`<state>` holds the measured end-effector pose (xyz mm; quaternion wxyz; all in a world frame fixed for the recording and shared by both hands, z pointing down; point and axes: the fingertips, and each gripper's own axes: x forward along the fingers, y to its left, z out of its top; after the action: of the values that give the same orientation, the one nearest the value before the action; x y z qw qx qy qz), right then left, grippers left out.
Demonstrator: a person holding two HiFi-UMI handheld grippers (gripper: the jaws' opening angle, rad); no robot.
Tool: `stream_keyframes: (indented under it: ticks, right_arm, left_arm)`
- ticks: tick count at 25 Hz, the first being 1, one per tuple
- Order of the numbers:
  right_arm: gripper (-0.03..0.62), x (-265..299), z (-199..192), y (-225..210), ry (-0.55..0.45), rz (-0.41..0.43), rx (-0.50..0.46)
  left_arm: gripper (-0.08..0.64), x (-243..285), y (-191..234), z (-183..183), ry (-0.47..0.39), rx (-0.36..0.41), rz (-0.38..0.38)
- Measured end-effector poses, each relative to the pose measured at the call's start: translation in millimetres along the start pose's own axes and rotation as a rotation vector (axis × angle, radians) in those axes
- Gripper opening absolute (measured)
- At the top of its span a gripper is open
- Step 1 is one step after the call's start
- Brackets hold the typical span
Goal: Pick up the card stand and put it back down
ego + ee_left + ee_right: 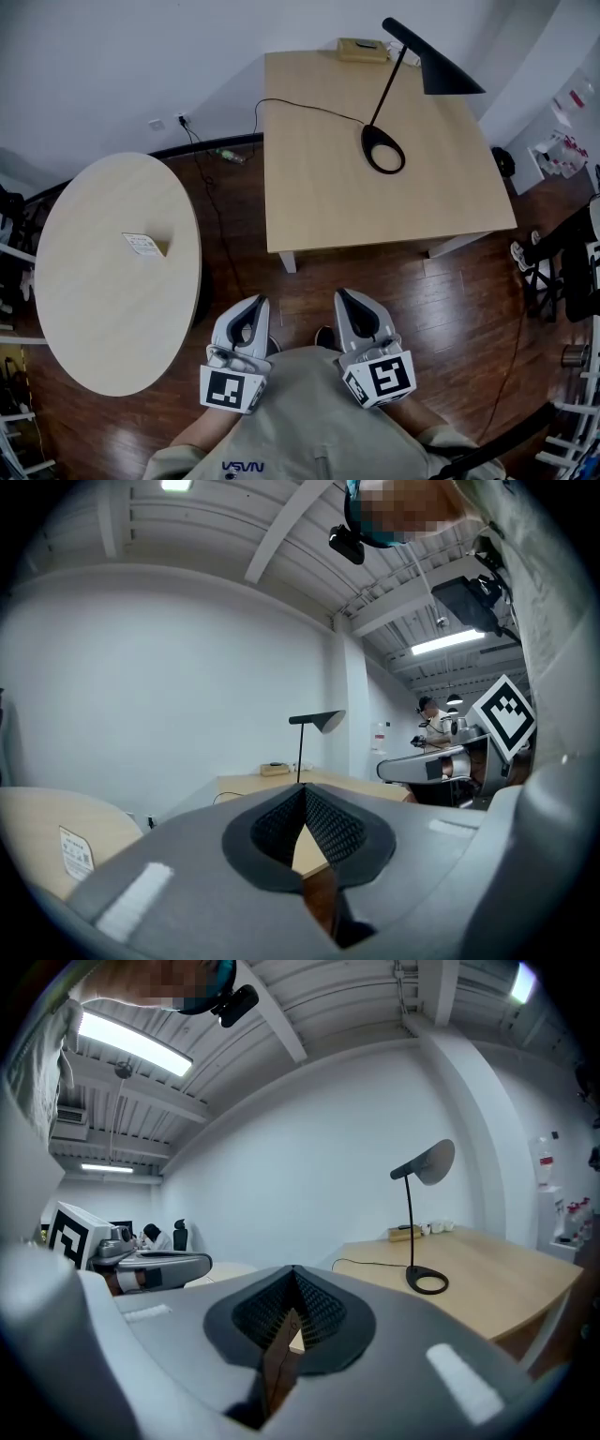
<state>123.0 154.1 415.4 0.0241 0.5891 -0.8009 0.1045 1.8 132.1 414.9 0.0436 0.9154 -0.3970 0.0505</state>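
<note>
1. pale wood round table [94,309] holds the card stand [143,245], well apart from the left gripper [251,309] and right gripper [351,302] at the person's waist.
2. left gripper view: jaws pressed together, empty; arriving clenched could topple the stand.
3. right gripper view: likewise clenched on nothing.

Setting: office-type workroom, possibly shared lab space.

Evidence:
- Two plain light-wood worktops, one round [103,309] and one square [328,187], on a dark plank floor [469,300].
- Black desk lamp [445,75] on the square worktop, with its cable running off toward a wall socket [181,120].
- White walls, exposed ceiling beams [272,1016] and a strip light [131,1042].
- A seated person [434,724] at a far desk.
- Shelving [561,141] at the right edge seems to hold small supplies; too blurred to confirm.
</note>
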Motion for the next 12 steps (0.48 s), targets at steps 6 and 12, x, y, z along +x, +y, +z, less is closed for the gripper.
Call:
stream_keyframes:
  ticks: [6, 12]
  right_arm:
    - [0.000, -3.1, -2.4, 4.4, 0.004, -0.004, 0.004]
    - [0.000, -3.9, 0.0, 8.1, 0.000, -0.001, -0.006]
  left_arm:
    - [0.003, -5.9, 0.8, -1.1, -0.009, -0.005, -0.005]
    - [0.003, -11.0, 2.5, 2.1, -0.020, -0.005, 0.002]
